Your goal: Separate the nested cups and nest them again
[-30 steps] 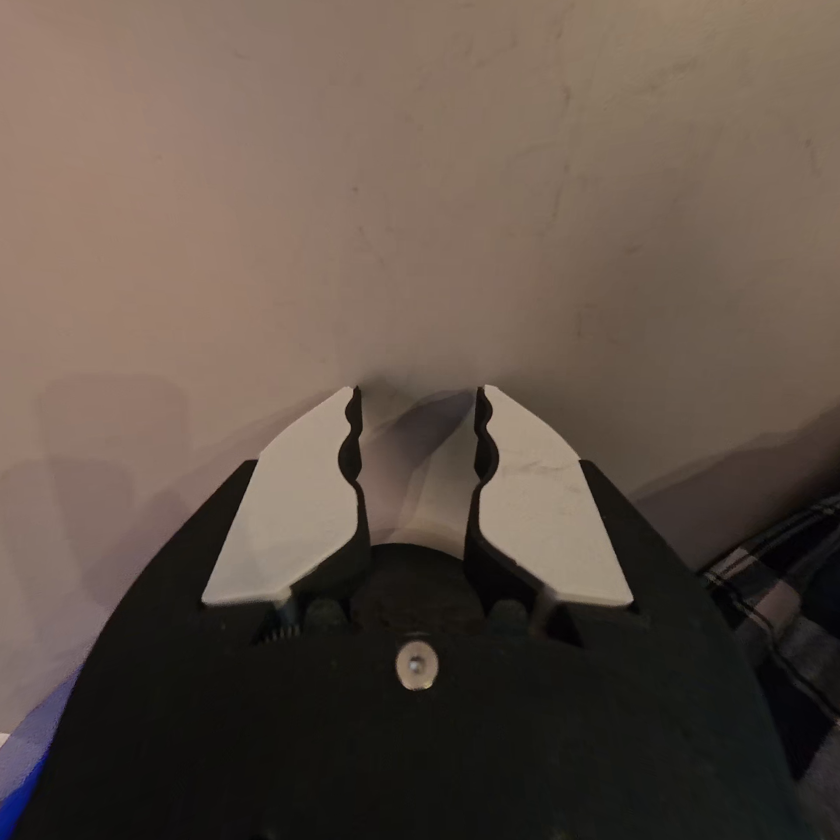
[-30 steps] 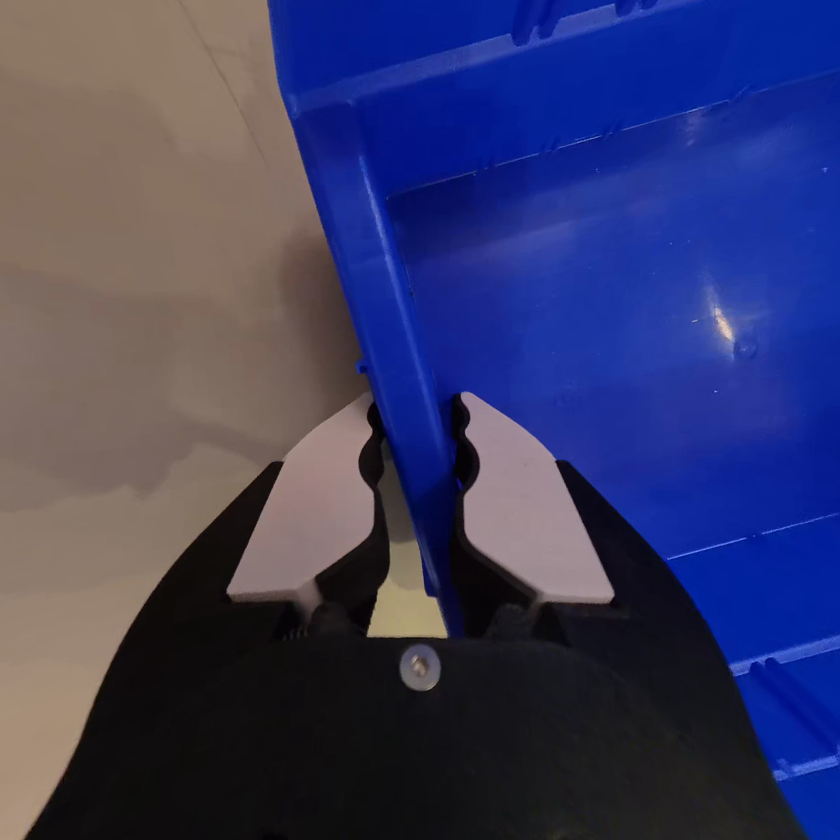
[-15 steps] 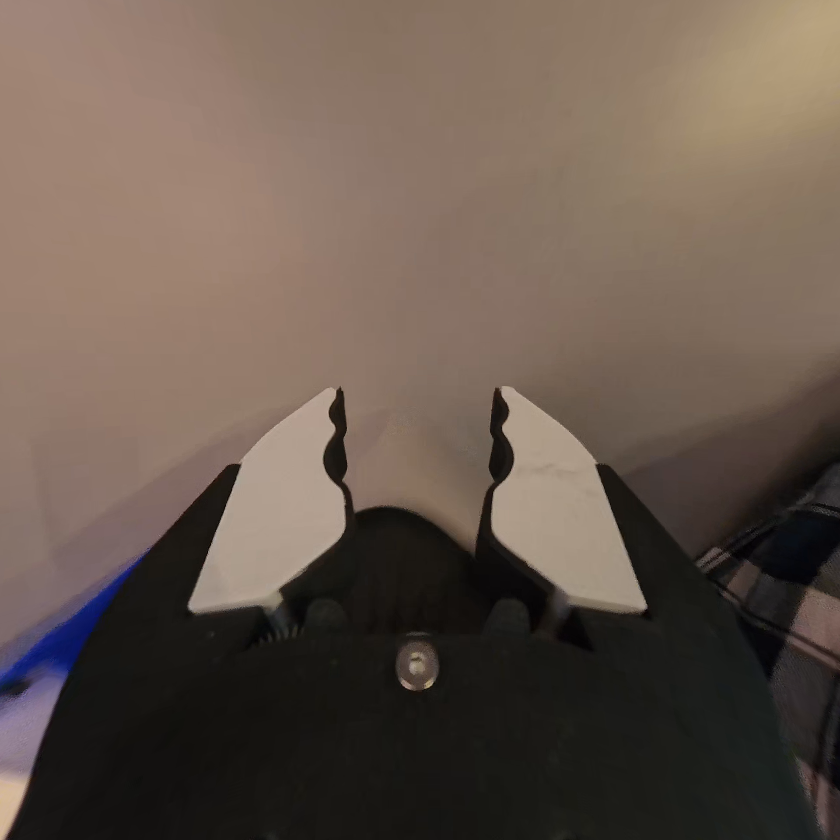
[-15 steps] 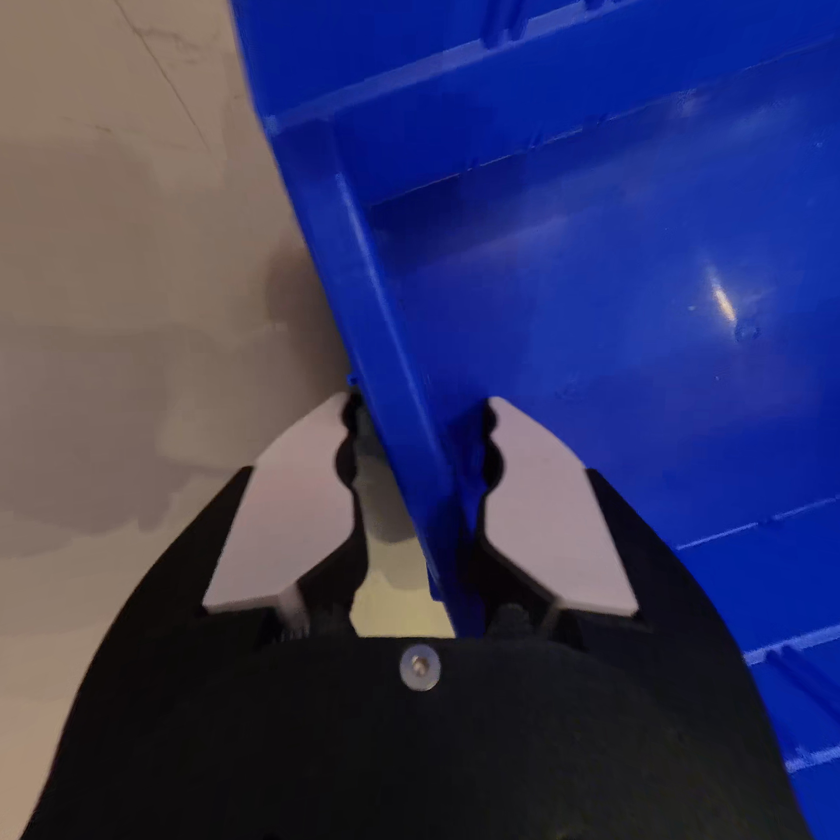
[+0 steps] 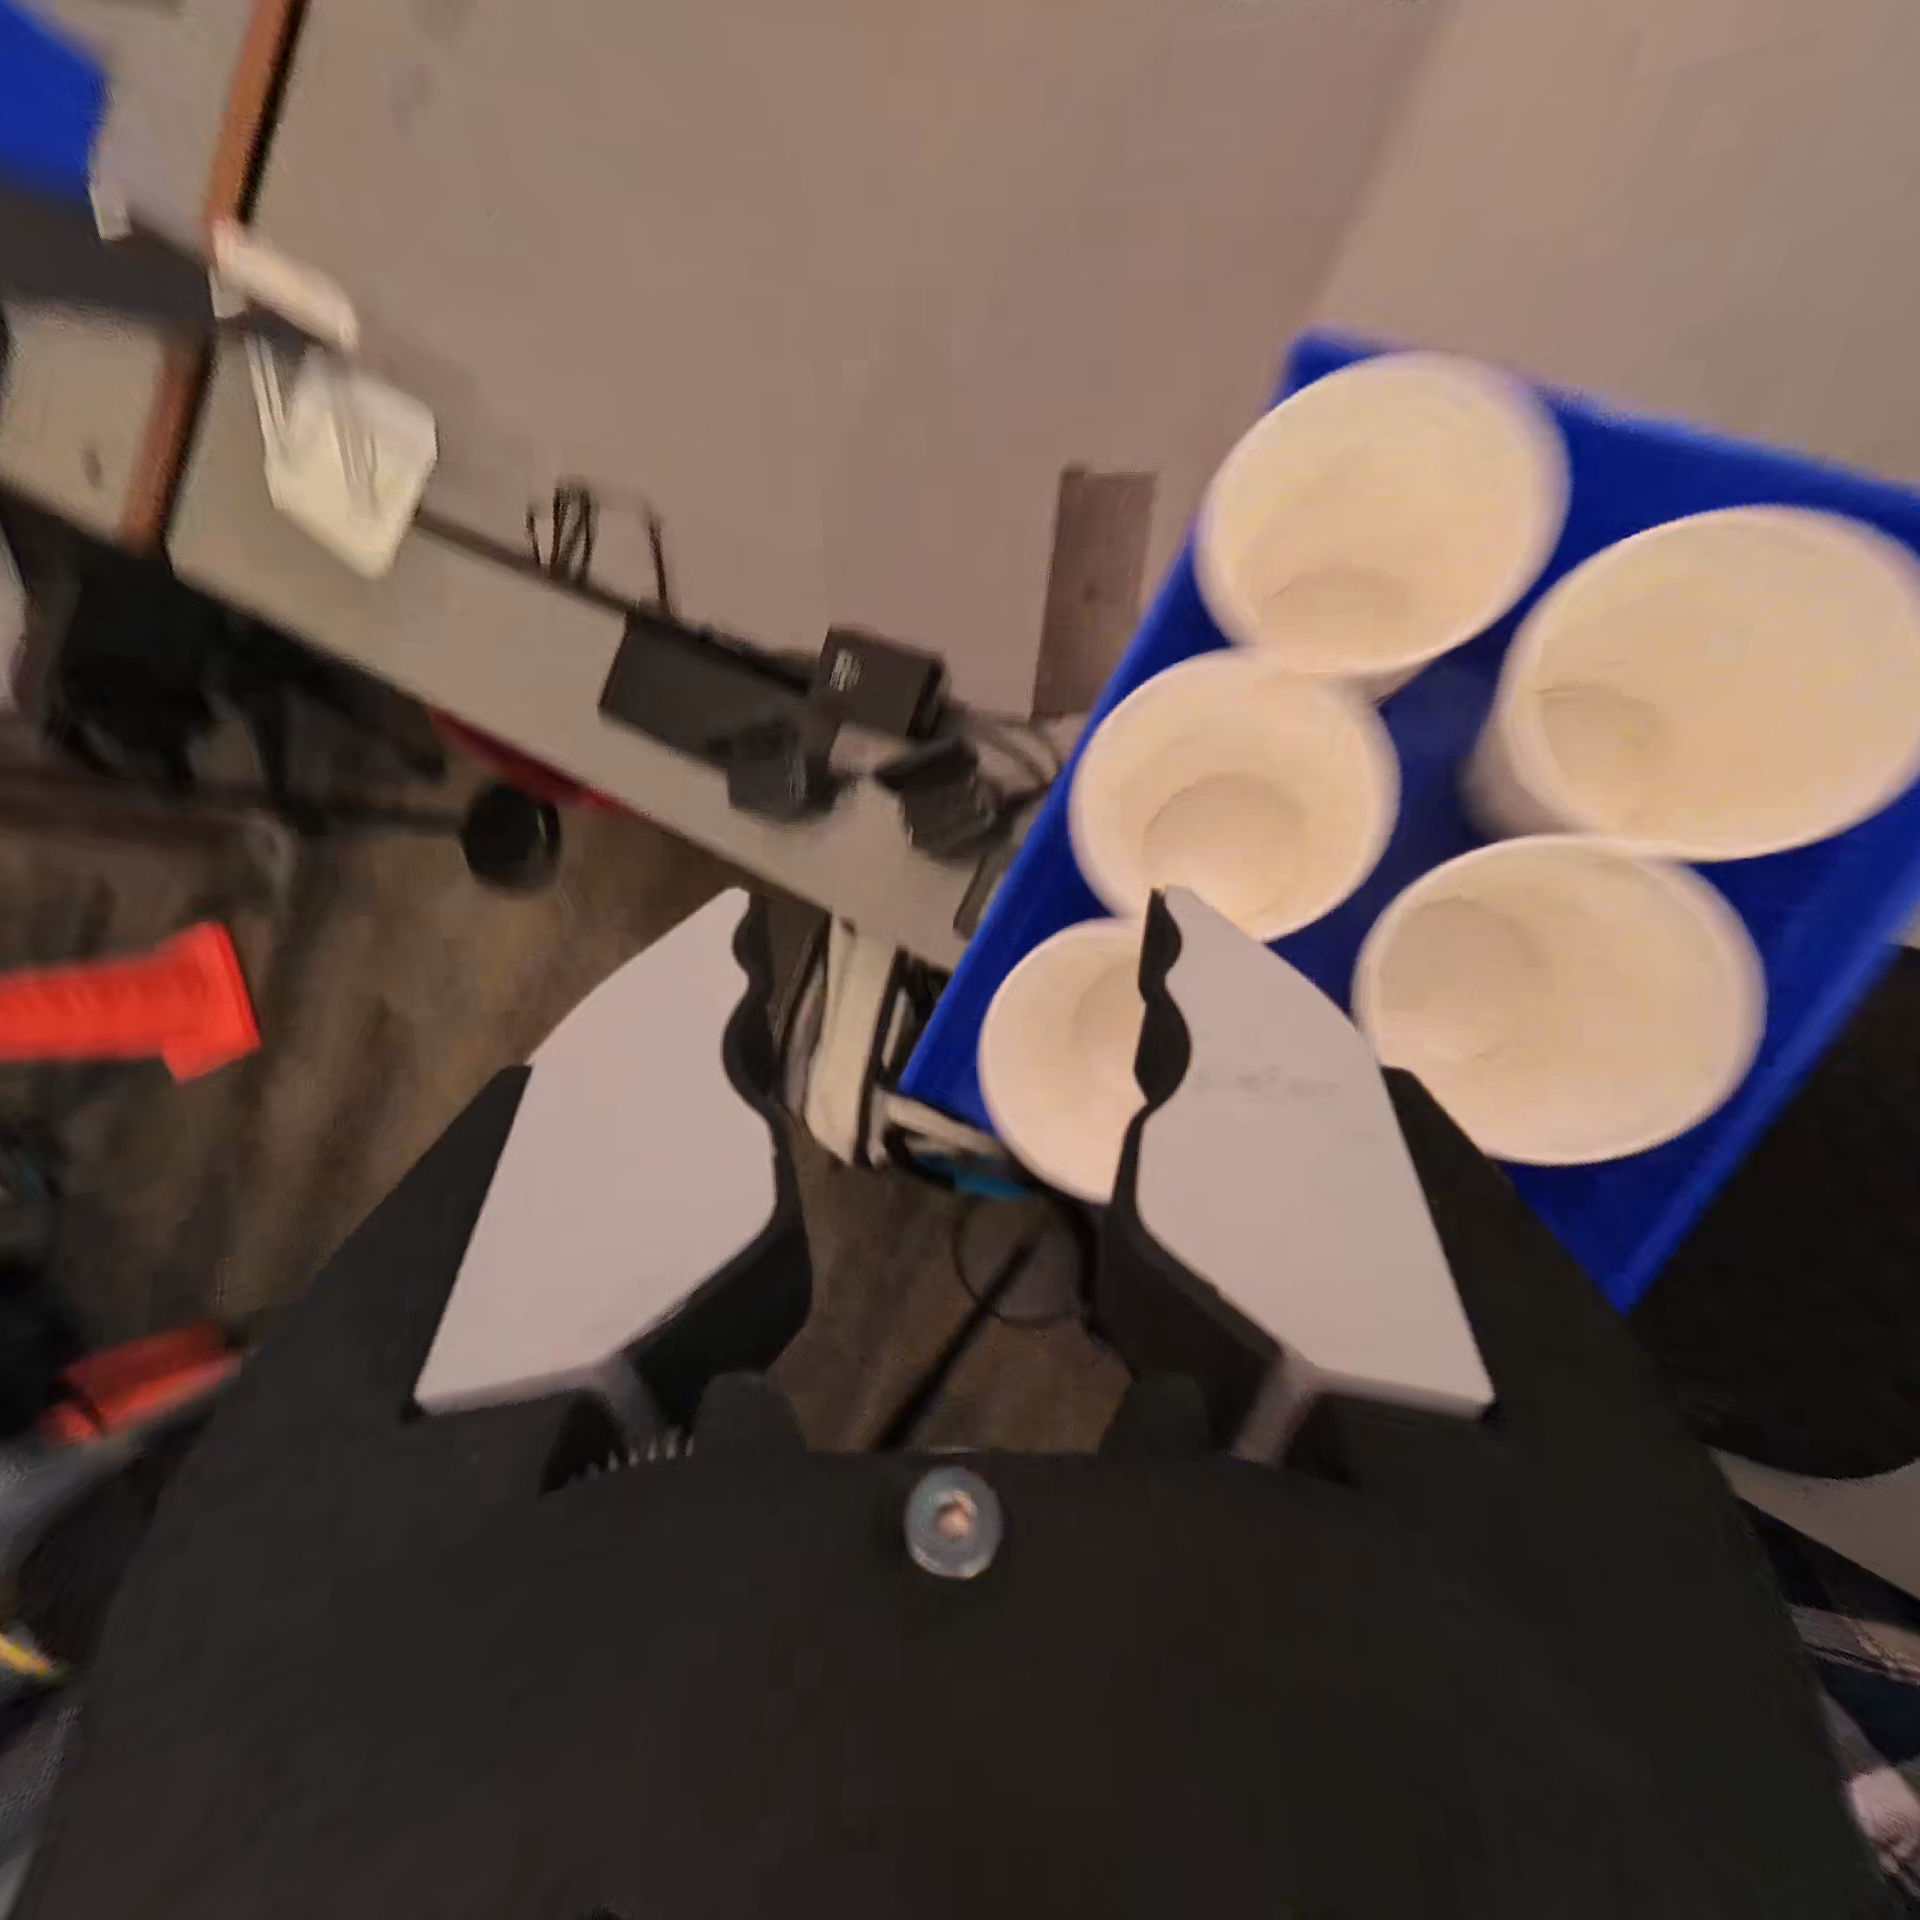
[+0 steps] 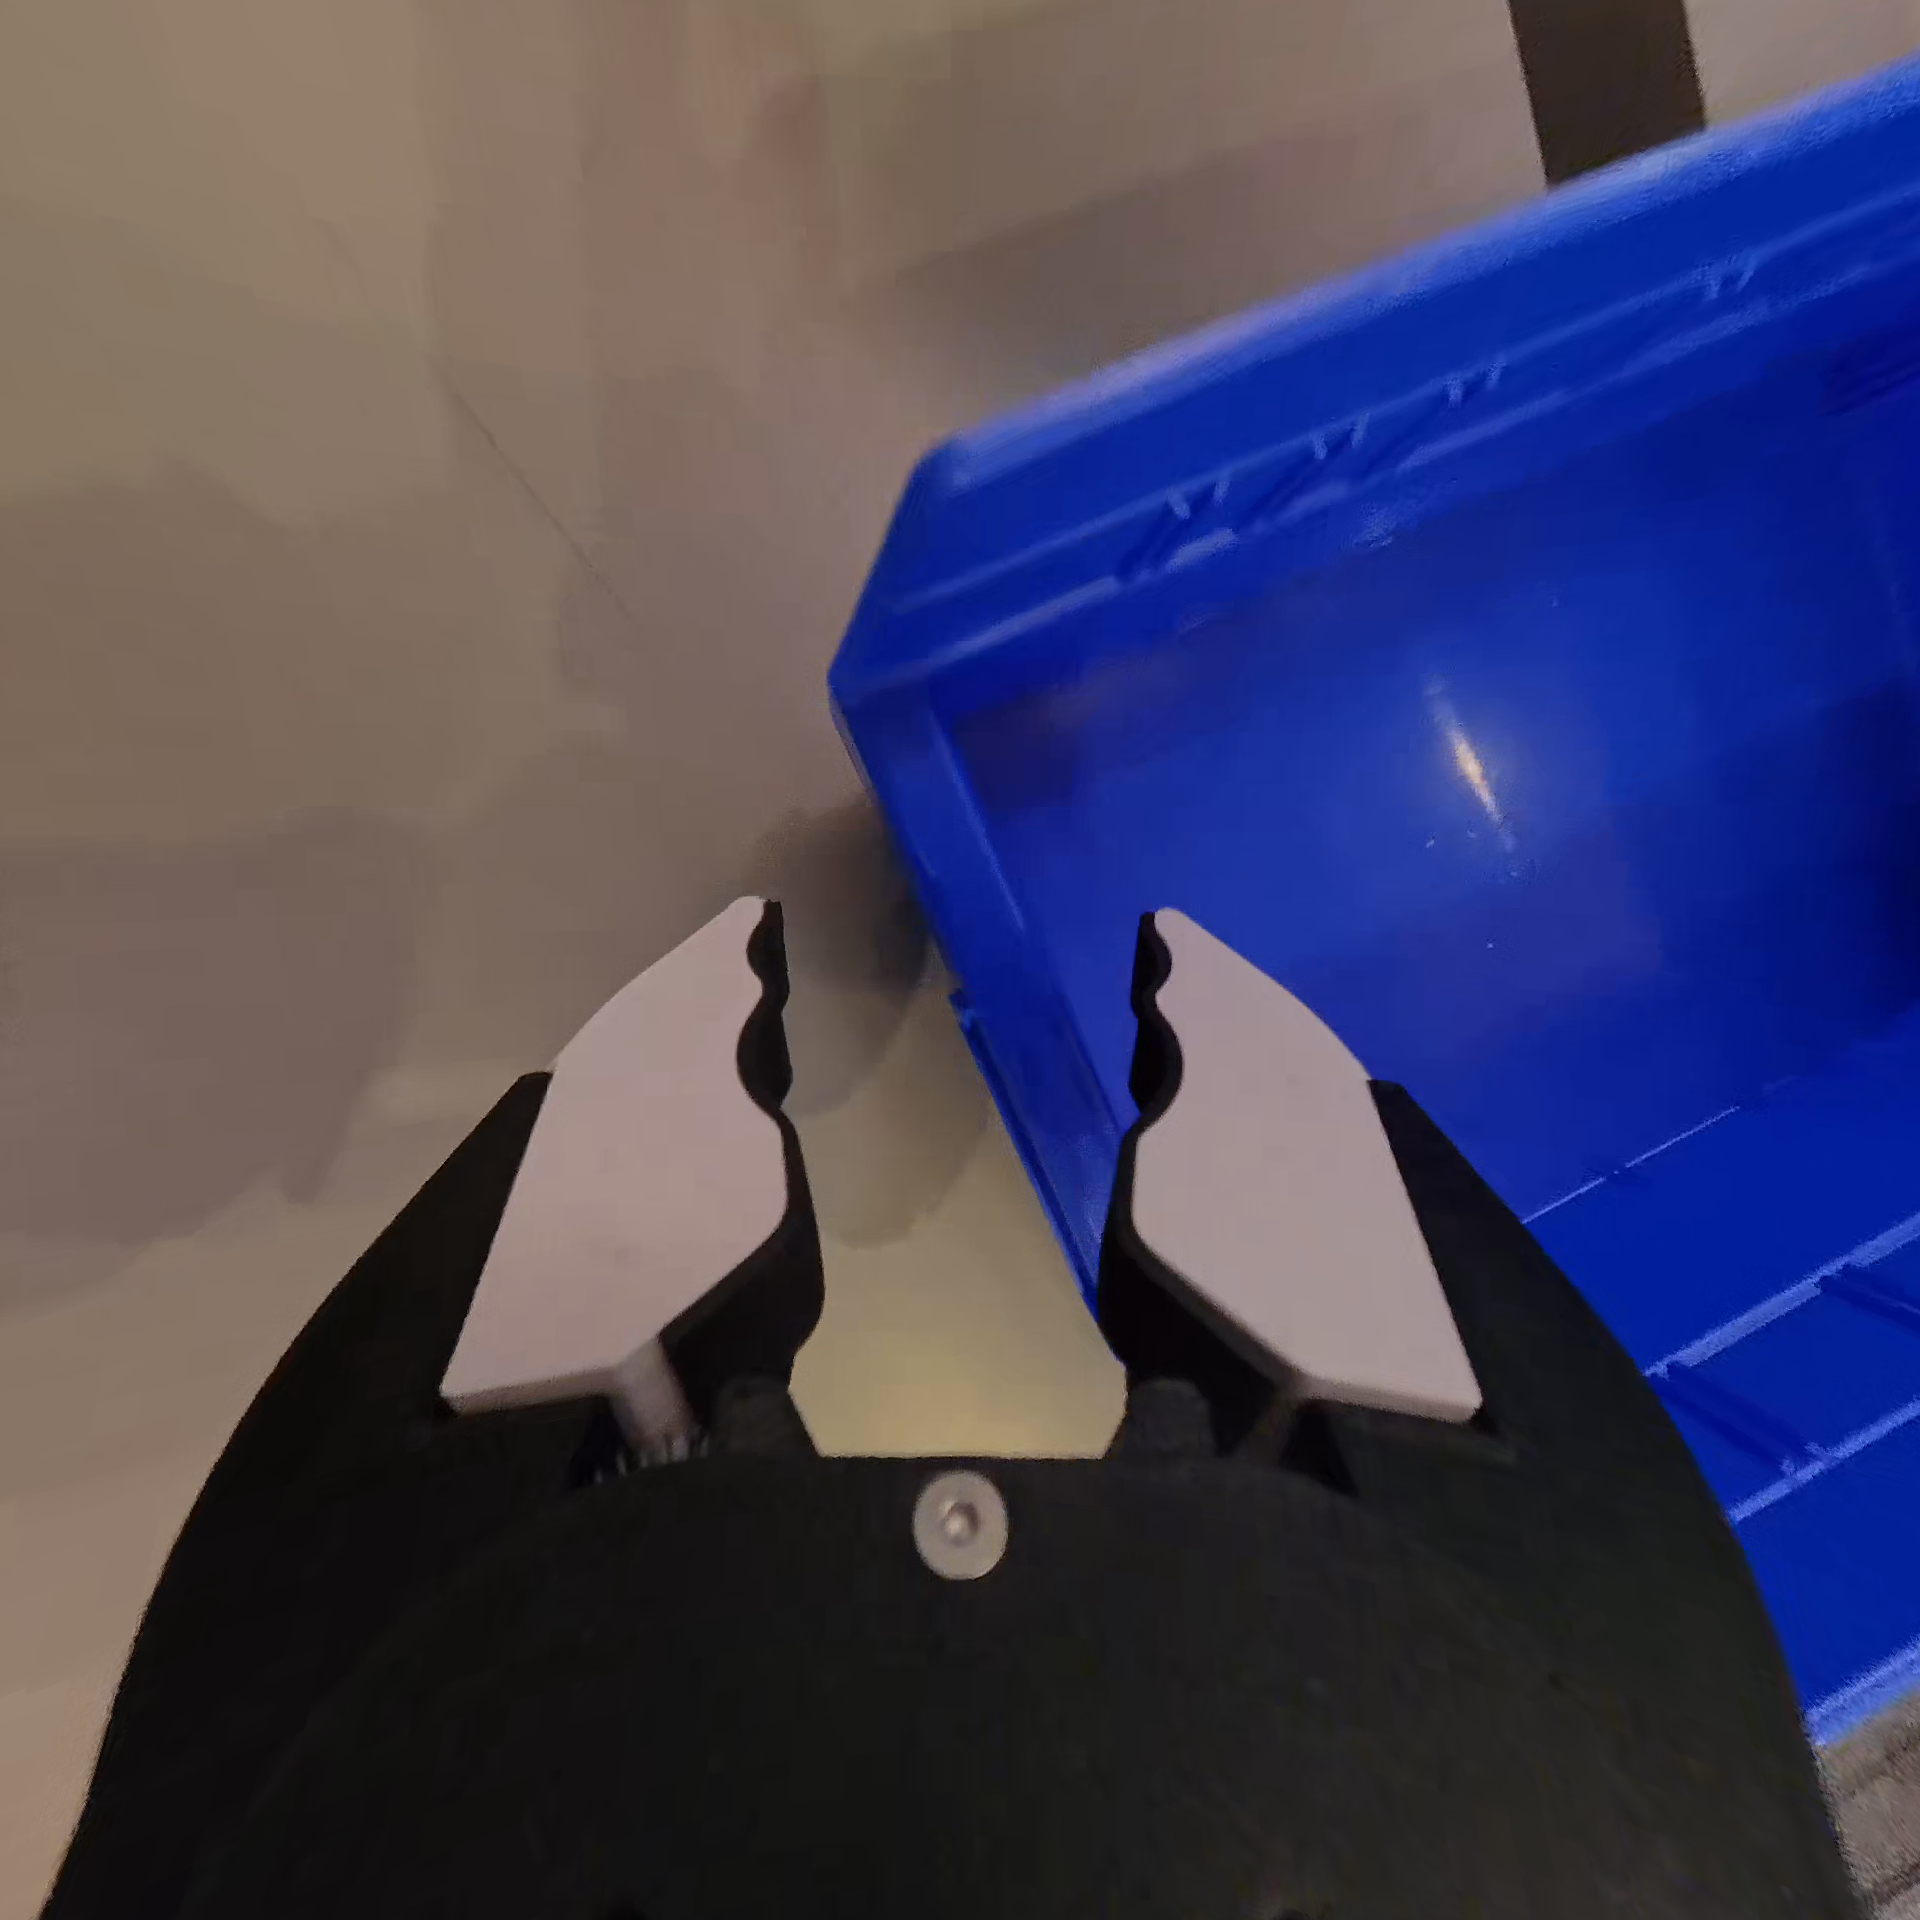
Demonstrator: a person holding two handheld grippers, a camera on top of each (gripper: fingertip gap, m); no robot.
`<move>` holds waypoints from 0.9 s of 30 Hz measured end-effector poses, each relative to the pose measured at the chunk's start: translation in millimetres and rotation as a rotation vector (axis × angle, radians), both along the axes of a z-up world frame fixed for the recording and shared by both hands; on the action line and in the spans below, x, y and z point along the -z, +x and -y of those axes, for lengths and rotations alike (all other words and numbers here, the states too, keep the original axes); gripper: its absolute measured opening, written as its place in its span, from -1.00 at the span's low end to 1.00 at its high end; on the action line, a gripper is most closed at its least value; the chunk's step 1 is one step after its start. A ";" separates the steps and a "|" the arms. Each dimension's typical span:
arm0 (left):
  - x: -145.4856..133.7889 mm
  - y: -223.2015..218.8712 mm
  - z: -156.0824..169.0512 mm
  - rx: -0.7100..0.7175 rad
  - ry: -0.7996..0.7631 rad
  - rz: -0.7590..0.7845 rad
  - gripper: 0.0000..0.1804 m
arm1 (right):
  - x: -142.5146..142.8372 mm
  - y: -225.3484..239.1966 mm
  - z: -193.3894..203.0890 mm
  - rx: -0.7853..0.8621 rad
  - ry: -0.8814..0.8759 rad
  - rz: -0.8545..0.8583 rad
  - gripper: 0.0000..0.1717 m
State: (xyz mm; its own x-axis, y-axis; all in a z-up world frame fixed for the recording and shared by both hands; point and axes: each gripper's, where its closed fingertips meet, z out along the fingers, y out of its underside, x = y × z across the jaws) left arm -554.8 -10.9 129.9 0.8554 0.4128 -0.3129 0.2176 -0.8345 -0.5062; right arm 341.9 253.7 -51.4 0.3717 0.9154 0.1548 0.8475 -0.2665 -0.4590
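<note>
**Both jaws spread wide, nothing gripped**

The jaws of the left gripper (image 5: 948, 909) stand wide apart with nothing between the pads; past them lie only floor clutter and cables, all blurred. Its right fingertip (image 5: 1169, 914) shows in front of the nearest of five white cups (image 5: 1236, 795), and whether it touches that cup cannot be told. The cups stand upright, mouths open, each apart from the others rather than nested, packed close together in a blue bin (image 5: 1829, 935) to the right of and beyond this gripper. Two cups sit farther back, one in the middle, two nearer. To the left, a grey table edge (image 5: 520, 644) runs slantwise with dark adapters (image 5: 727, 696) and wires on it, and a red-orange object (image 5: 135, 1003) lies on the brown floor (image 5: 343, 1091).

The right gripper (image 6: 961, 920) is likewise released, its fingers well separated. The side wall of a blue bin (image 6: 997, 935) passes between them, close to the right finger (image 6: 1247, 1091) and clear of the left one; neither pad presses on it. No cups show in the part of this bin's glossy floor that is visible. It rests on a pale tabletop (image 6: 364, 675).
</note>
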 end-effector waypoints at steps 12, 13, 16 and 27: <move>171.7 5.2 129.5 -0.457 0.072 0.645 -0.22 | -9.3 -31.4 6.5 0.037 0.028 -0.020 -0.33; 177.8 9.6 129.8 -0.461 0.080 0.684 -0.21 | -8.3 -31.1 7.9 0.044 0.023 -0.021 -0.33; 186.3 24.2 119.0 -0.465 0.167 0.815 -0.16 | -4.2 -30.0 12.9 0.062 0.016 -0.022 -0.35; 209.1 51.9 87.5 -0.461 0.291 1.031 -0.47 | 0.7 -35.0 21.9 0.094 0.016 -0.062 -0.38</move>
